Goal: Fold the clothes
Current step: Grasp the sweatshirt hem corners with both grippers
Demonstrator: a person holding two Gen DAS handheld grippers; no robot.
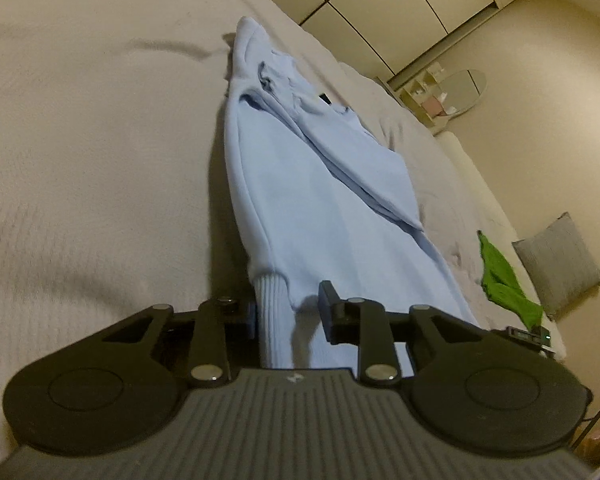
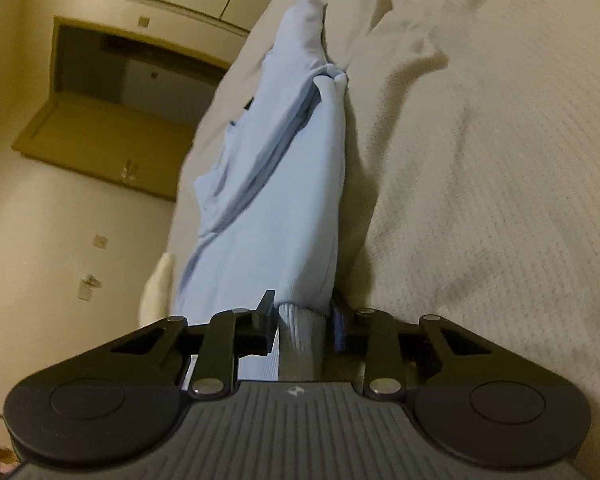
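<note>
With my left gripper (image 1: 291, 312) and my right gripper (image 2: 300, 328) each pinching a ribbed cuff, the light blue sweatshirt (image 1: 320, 200) stretches across the bed (image 1: 80, 160).

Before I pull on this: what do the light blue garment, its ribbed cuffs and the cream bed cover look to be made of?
The light blue garment looks like thick, matte cotton-type fleece: soft rounded folds, no sheen. Its ribbed cuffs look like stretchy rib knit, with fine parallel ridges; the other cuff matches. The cream bed cover seems a textured woven or waffle-knit cotton, judging by its fine raised grain.
</note>
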